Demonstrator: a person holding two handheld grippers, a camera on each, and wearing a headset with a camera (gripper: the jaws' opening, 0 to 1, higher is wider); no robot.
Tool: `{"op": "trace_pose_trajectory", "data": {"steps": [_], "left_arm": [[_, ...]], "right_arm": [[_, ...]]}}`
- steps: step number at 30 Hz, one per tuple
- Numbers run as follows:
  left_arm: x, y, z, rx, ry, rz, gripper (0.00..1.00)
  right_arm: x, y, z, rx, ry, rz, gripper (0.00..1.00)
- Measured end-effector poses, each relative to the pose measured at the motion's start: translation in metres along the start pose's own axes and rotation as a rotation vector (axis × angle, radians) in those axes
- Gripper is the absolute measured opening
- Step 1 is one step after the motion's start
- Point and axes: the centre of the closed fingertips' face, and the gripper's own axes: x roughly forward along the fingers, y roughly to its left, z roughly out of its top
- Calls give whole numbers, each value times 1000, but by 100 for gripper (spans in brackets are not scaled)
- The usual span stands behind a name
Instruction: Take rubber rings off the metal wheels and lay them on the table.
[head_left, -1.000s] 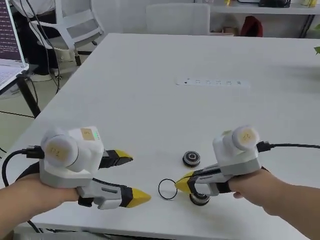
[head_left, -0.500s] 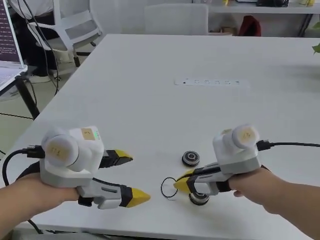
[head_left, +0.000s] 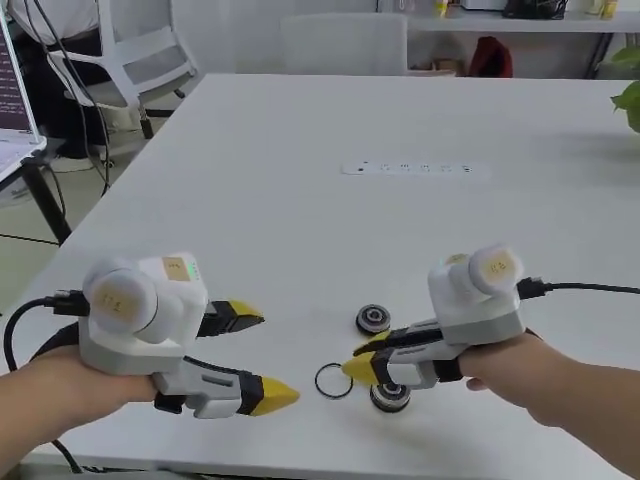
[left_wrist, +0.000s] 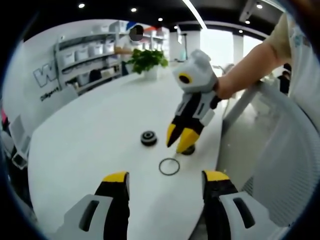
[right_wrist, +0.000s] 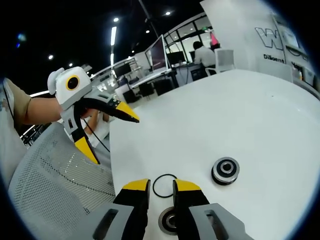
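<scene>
A thin black rubber ring (head_left: 333, 381) lies flat on the white table (head_left: 300, 200), just left of my right gripper (head_left: 357, 366). That gripper's jaws stand a narrow gap apart with nothing between them. Under it sits a metal wheel (head_left: 390, 397), partly hidden; a second wheel (head_left: 374, 319) stands free behind. In the right gripper view the ring (right_wrist: 165, 185) lies just past the jaws, with one wheel (right_wrist: 167, 220) low between them and the other wheel (right_wrist: 226, 170) to the right. My left gripper (head_left: 258, 355) hovers wide open, facing the ring (left_wrist: 169, 166) and the right gripper (left_wrist: 179, 138).
A white power strip (head_left: 415, 168) lies mid-table, far from the work. White chairs (head_left: 140, 50) stand beyond the far left corner and a plant (head_left: 628, 95) at the right edge. The table's near edge runs just below both grippers.
The ring was tilted up at the right gripper's tips; now it lies flat on the table, apart from them. The left gripper has stayed put.
</scene>
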Motion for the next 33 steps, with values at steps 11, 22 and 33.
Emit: {"op": "trace_pose_trajectory", "data": {"steps": [11,22,33], "left_arm": [[10,-1,12,22,-2,-20,59],[24,-4,21,42,0,-45,59],[35,-7,26,47,2,-62,58]], "right_arm": [[-17,-1,9,1,-45,-13,22],[-34,-10,10,-13,-62,-33,25],[-47,-16,4,-19,-63,-47,26]]}}
